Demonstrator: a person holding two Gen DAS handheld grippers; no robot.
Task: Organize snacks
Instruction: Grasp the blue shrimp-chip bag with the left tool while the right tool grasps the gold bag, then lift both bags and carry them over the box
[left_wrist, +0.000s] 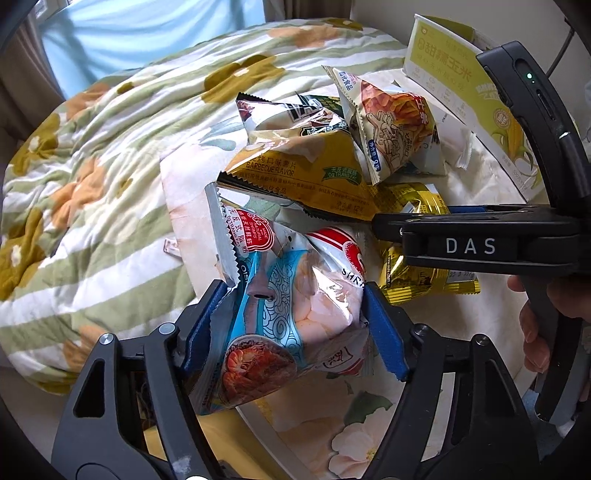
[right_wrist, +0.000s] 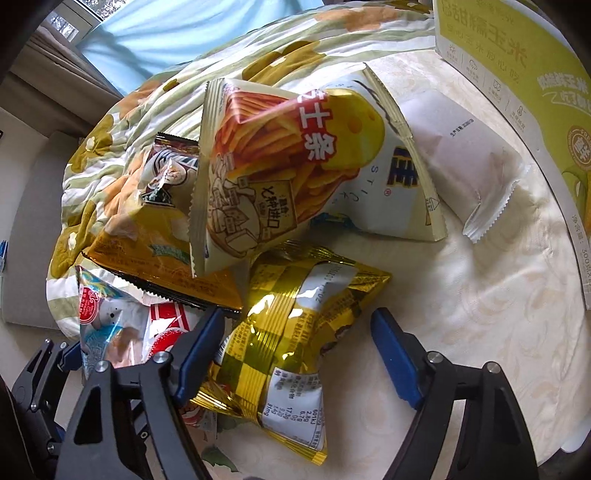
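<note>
A shrimp-cracker bag (left_wrist: 295, 314), white, blue and red, sits squeezed between the blue pads (left_wrist: 201, 328) of my left gripper (left_wrist: 295, 291), which is shut on it. In the right wrist view a gold foil snack bag (right_wrist: 288, 332) lies between the jaws of my right gripper (right_wrist: 299, 314). The left pad (right_wrist: 199, 350) touches the foil, while the right pad (right_wrist: 395, 358) stands clear of it, so this gripper is open. Behind them are piled a yellow barbecue chips bag (left_wrist: 295, 177), a cheese-stick bag (right_wrist: 277, 166) and a dark bag (right_wrist: 166, 173).
A yellow-green corn box (left_wrist: 461, 85) stands at the far right edge of the cream cloth (right_wrist: 480, 295). A plain white packet (right_wrist: 454, 162) lies near it. A floral quilt (left_wrist: 92, 184) is bunched up to the left. A hand (left_wrist: 535, 325) grips the right gripper's handle.
</note>
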